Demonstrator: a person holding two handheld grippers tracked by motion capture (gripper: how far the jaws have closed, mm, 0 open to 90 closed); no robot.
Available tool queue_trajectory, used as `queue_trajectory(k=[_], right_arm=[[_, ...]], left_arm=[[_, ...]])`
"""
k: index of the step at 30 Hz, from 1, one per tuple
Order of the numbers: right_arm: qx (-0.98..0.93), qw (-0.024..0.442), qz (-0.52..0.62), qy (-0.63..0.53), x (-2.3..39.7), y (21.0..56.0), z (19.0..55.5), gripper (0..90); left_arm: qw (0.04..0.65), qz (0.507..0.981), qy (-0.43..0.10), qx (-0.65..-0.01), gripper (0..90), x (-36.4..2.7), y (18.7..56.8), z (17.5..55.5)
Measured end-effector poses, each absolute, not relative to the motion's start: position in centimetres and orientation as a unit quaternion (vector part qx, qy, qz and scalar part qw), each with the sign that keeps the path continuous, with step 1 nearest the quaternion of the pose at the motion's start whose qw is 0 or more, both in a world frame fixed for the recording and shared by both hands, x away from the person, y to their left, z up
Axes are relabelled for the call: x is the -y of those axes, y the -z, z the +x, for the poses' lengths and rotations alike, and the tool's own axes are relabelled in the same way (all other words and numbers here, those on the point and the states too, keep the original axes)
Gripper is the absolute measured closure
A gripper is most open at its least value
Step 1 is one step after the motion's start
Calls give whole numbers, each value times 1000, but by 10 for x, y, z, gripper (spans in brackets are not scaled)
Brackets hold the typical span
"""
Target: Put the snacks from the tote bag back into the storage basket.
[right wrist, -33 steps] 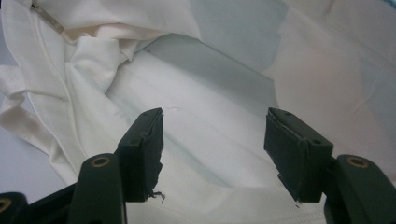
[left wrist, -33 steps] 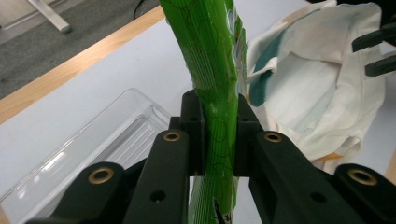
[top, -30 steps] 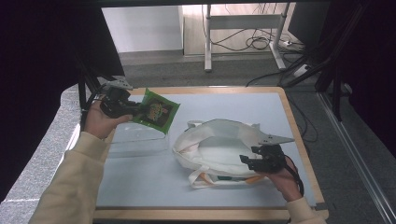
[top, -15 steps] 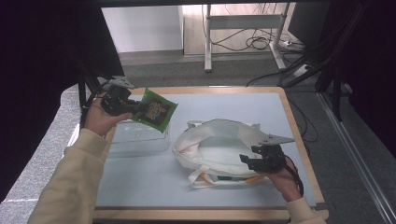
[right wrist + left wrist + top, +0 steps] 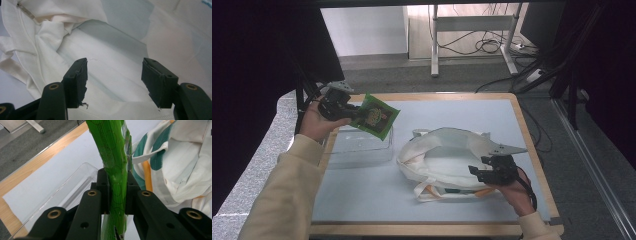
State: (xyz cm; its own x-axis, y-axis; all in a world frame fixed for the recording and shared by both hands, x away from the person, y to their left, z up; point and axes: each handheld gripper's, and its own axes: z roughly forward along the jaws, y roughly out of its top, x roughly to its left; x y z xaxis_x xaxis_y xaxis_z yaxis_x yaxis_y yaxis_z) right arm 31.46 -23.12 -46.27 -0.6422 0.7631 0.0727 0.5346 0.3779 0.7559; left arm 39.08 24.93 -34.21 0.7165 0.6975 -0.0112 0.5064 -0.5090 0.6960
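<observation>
Up at the table's left edge, the left gripper [image 5: 343,107] pinches a green snack packet [image 5: 376,116] in the air above a clear plastic tray [image 5: 359,146].

Its jaws clamp the packet's edge [image 5: 115,182], seen end-on in the left gripper view. Meanwhile the right gripper [image 5: 484,172] sits at the near right of a white cloth bag [image 5: 447,155], jaws spread wide and empty over the bag's pale fabric [image 5: 112,82]. Both rest on a pale blue mat [image 5: 377,195].

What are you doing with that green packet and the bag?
A person holds tongs in each hand. The left tongs are shut on a green packet, lifted above a clear plastic box. The right tongs are open at the edge of a white cloth bag lying on the table.
</observation>
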Motion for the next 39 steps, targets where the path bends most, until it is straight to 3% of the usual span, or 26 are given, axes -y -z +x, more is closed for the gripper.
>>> queue_trajectory(k=[39], right_arm=[[-821,148,399,-381,231,468,318,377]], left_arm=[[293,889,-135,-324,797,-281,369,430]])
